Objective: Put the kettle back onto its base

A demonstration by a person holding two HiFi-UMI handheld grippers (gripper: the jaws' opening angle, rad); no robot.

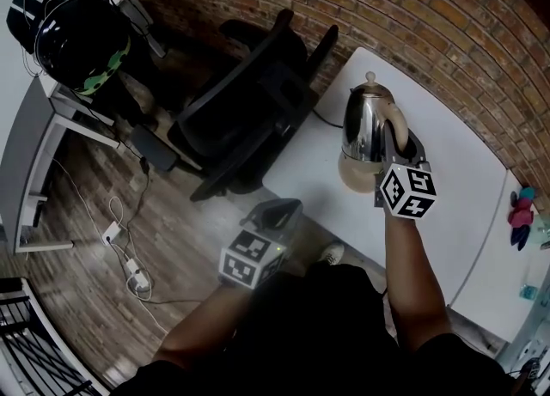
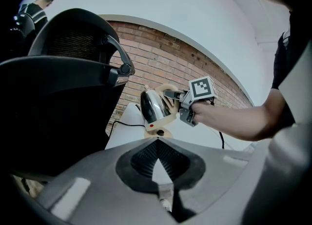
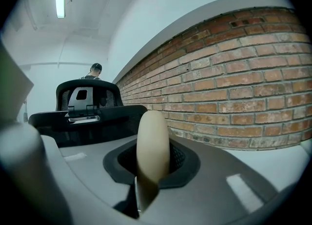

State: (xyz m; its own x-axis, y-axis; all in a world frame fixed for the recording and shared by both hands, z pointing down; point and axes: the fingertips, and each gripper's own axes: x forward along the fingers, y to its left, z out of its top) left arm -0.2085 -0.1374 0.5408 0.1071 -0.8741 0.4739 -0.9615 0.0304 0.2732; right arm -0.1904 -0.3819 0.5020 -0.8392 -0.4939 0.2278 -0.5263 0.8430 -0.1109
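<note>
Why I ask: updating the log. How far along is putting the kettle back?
Done: the shiny steel kettle is lifted, its cream handle clamped in the right gripper. In hand: it hangs tilted above the round cream base on the white table, apparently not seated. Left: set it down and release. The left gripper is shut, empty.

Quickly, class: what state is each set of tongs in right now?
Left tongs: closed, empty.
Right tongs: closed on the kettle handle.
</note>
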